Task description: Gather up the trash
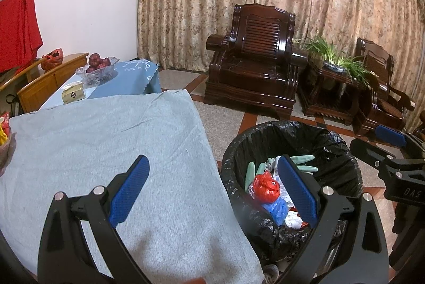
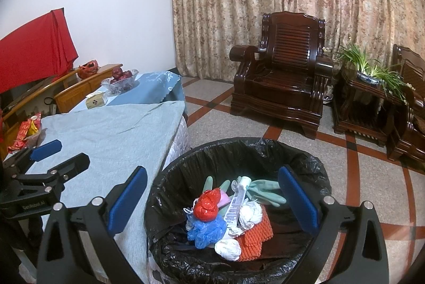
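Note:
A bin lined with a black bag stands on the floor beside the table. Inside lie a red bag, a blue bag, green rubber gloves, a white tube, white wads and orange netting. My right gripper hangs open over the bin, nothing between its fingers. My left gripper is open too, straddling the edge of the grey-clothed table and the bin. Each gripper shows in the other's view: the right gripper, the left gripper.
A snack dish with red wrappers sits at the table's left edge. Beyond lie a tissue box and a glass bowl of apples on a blue cloth. Dark wooden armchairs and a plant stand line the curtain.

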The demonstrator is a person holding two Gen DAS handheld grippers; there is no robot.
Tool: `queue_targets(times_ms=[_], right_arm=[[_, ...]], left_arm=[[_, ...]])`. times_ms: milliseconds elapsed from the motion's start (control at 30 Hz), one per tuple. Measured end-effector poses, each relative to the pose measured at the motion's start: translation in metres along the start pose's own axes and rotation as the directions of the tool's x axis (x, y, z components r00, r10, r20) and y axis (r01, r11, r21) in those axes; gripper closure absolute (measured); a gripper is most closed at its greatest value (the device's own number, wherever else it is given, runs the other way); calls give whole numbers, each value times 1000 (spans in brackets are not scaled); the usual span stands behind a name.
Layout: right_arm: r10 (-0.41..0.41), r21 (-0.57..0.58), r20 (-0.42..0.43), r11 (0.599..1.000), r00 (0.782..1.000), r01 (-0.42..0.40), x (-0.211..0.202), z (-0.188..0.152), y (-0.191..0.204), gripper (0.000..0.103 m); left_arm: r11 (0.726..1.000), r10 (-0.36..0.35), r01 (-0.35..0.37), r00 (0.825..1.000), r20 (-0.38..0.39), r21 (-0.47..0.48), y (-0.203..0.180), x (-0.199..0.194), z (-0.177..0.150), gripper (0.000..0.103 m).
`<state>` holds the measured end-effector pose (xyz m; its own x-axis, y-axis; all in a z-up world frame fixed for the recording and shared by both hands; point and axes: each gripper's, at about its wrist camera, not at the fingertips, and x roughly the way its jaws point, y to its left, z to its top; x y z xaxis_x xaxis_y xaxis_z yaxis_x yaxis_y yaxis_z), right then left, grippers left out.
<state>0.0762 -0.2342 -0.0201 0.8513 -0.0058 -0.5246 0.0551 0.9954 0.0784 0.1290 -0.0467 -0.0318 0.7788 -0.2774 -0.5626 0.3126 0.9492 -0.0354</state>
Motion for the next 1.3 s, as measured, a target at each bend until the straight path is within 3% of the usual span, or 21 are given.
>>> queue_targets(times_ms=[1300], right_arm=[[1, 11, -9, 1000, 1000, -1, 5, -1, 1, 6]], left_arm=[[1000, 1, -1, 1000, -6, 5, 3, -1, -3, 8]])
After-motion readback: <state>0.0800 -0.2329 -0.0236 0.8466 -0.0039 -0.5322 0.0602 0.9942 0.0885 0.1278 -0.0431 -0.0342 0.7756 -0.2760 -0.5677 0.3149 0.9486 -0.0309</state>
